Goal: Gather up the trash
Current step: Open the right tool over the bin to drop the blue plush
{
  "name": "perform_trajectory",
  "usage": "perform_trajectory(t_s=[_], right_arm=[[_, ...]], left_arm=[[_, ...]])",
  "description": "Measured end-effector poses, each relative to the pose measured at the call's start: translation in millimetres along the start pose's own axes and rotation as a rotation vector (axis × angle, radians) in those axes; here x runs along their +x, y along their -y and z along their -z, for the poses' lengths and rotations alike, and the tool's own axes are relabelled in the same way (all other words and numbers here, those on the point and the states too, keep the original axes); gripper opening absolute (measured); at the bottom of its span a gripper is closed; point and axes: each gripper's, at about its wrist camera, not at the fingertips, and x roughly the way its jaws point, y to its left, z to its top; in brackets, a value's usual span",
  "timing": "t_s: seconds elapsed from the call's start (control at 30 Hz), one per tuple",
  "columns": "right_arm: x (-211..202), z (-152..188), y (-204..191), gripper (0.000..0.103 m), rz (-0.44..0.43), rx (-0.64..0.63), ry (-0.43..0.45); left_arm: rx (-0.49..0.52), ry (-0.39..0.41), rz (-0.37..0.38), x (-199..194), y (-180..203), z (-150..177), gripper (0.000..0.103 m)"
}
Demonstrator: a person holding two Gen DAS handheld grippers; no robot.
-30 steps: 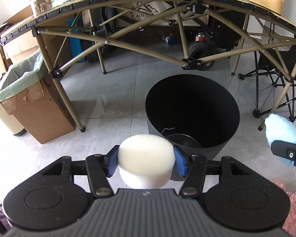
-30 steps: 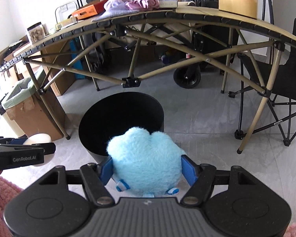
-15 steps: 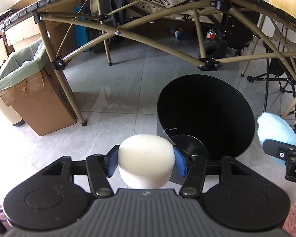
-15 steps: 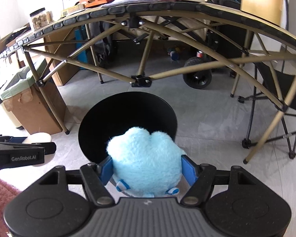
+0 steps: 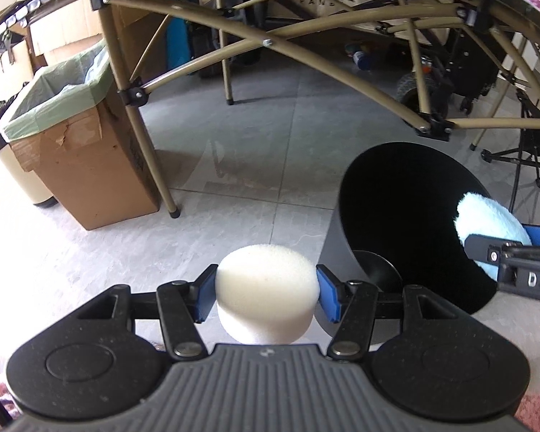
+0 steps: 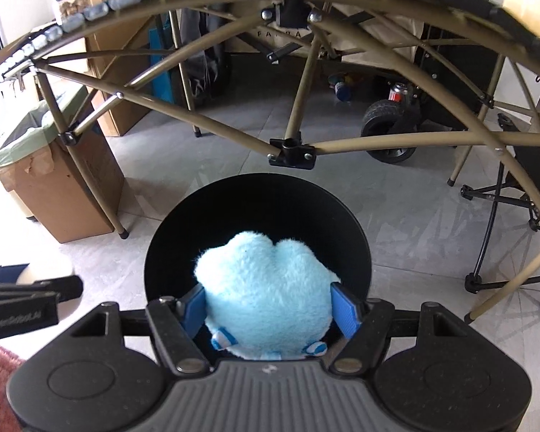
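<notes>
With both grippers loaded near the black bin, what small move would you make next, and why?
Probably open the right gripper: its blue plush toy already hangs over the black bin mouth, while the left gripper's white sponge sits beside the rim.

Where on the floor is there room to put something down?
Bare tiles lie between the cardboard box and the black bin, in front of the table leg. More lie right of the bin, before the chair legs. Under the table it is crowded.

Mouth of the round black bin [image 6: 257, 208] stands unobstructed from above. Tan tubular folding-table frame [image 6: 291, 151] crosses just behind its far rim. Grey tiled floor [image 5: 255, 136] left of it lies open up to the lined cardboard box [image 5: 79, 151].
</notes>
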Motion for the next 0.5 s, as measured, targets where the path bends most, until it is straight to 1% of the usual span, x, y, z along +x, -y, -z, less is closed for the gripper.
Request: perform_trajectory(t_s=[0.13,0.27,0.5], right_arm=[[18.0,-11.3,0.3,0.070,-0.005,0.017,-0.026],[33.6,-19.5,-2.3,0.070,-0.011,0.037,-0.051],[54.5,-23.9,-8.8,0.070,-0.025,0.039,-0.109]], left_arm=[[-0.008,0.001,-0.021,6.3,-5.5,-2.4,0.057],[-0.019,-0.012,-0.026,12.8,-9.5,-4.7,0.057],[-0.010,-0.028,-0.025,20.2,-8.7,-4.0,0.057]])
